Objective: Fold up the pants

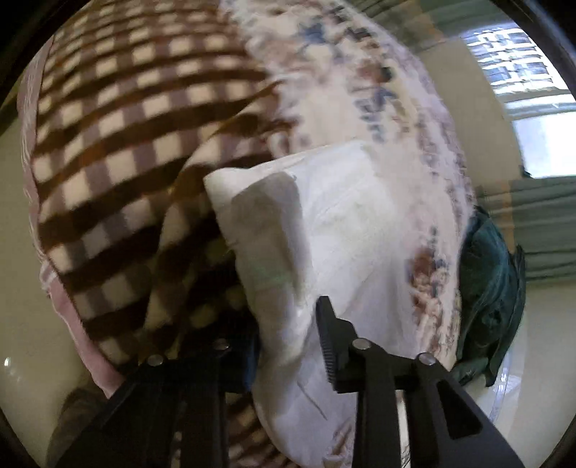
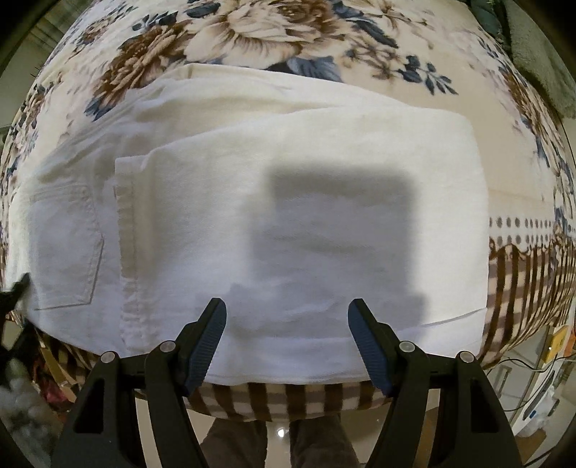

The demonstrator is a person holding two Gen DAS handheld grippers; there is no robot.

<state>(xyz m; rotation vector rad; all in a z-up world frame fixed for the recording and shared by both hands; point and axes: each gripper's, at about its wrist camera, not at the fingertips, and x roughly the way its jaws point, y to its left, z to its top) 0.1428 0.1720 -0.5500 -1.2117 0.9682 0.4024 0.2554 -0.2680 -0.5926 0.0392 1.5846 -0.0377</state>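
Right wrist: folded white pants on floral blanket.

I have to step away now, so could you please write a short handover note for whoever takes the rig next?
Left hand-held gripper: white fabric lies between its fingers, but whether it is clamped is unclear; only one finger shows.
Right hand-held gripper: open, empty, hovering over the near edge of the white pants.
Pants: on the floral blanket, legs already folded over, back pocket on the left in the right wrist view.
Left to do: probably one more fold, then smooth flat.
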